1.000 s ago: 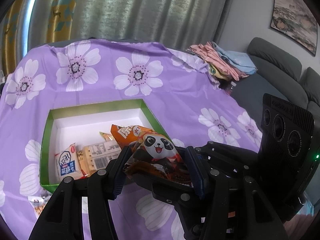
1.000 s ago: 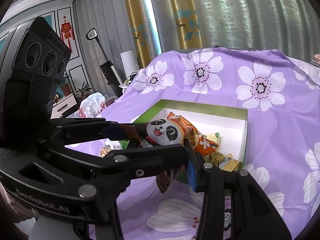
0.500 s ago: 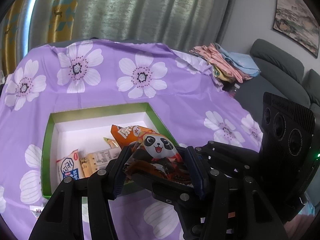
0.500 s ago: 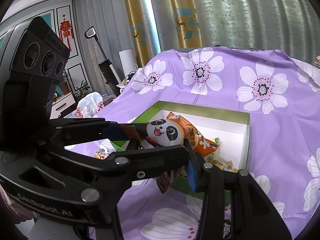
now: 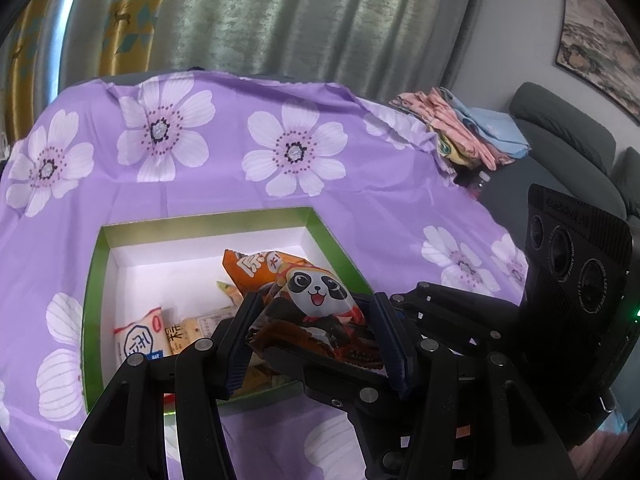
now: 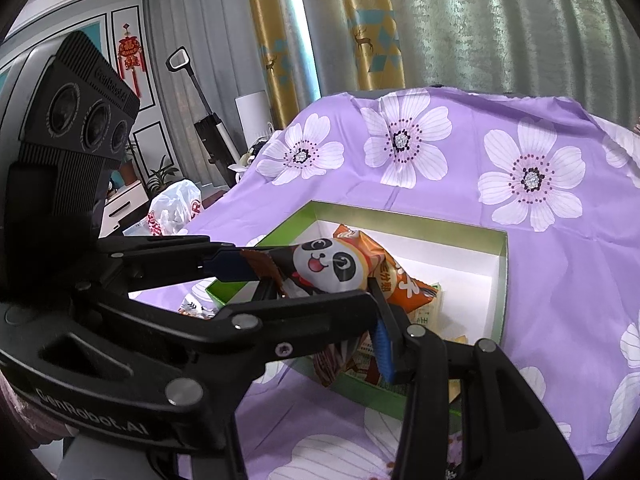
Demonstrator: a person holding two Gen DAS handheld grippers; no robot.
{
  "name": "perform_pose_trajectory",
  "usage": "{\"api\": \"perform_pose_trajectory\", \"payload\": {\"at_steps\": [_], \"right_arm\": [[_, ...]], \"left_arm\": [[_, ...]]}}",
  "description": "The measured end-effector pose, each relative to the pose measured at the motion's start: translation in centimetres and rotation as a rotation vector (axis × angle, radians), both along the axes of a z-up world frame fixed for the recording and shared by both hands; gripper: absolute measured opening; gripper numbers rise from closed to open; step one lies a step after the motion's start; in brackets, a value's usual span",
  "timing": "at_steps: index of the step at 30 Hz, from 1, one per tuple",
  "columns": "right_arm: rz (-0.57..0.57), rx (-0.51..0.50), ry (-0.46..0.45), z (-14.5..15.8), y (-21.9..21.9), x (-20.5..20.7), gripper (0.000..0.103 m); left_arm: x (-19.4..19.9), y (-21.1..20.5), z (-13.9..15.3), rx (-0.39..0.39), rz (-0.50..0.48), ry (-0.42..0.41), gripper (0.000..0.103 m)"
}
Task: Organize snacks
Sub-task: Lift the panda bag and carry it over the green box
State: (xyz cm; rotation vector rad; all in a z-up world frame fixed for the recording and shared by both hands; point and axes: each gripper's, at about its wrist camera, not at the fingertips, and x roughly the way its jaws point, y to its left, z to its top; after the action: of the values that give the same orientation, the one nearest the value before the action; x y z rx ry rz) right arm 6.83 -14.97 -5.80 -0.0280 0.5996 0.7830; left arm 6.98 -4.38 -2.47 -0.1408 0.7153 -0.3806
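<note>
A green-walled box [image 5: 91, 280] with a white floor sits on the desk, which is draped in a purple flowered cloth [image 5: 360, 200]. Everything below is placed relative to this box.

Above the box's near edge, both grippers clamp the same panda snack bag [image 5: 316, 292]. The left gripper [image 5: 316, 344] has its jaws closed narrowly on the bag's lower part, one blue pad on each side. The right gripper [image 6: 312, 300] grips the same bag [image 6: 332, 264] from the other side, its jaws pinched on the foil, with the bag's crimped end hanging down below them.

Inside the box, an orange snack pack [image 5: 256, 268] lies toward the near right part, partly behind the panda bag. At the near left corner a white packet with a blue circle mark [image 5: 140, 340] leans against the wall, and just beside it lie flat beige cracker packs [image 5: 200, 326]. A small yellow-green wrapper [image 5: 230, 290] lies between these and the orange pack.

Outside the box, at its near left corner in the right wrist view, another small snack packet [image 6: 196, 306] lies on the cloth. Beyond the box's far right corner, folded clothes [image 5: 460, 128] are stacked at the desk's edge.
</note>
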Motion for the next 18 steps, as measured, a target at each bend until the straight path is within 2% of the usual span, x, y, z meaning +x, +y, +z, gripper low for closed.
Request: {"api": "perform_pose_trajectory", "payload": {"at_steps": [18], "right_arm": [[0.002, -0.044, 0.065, -2.0, 2.0, 3.6, 0.045]], "left_arm": [[3.6, 1.9, -2.6, -0.046, 0.021, 0.075, 0.056]]}}
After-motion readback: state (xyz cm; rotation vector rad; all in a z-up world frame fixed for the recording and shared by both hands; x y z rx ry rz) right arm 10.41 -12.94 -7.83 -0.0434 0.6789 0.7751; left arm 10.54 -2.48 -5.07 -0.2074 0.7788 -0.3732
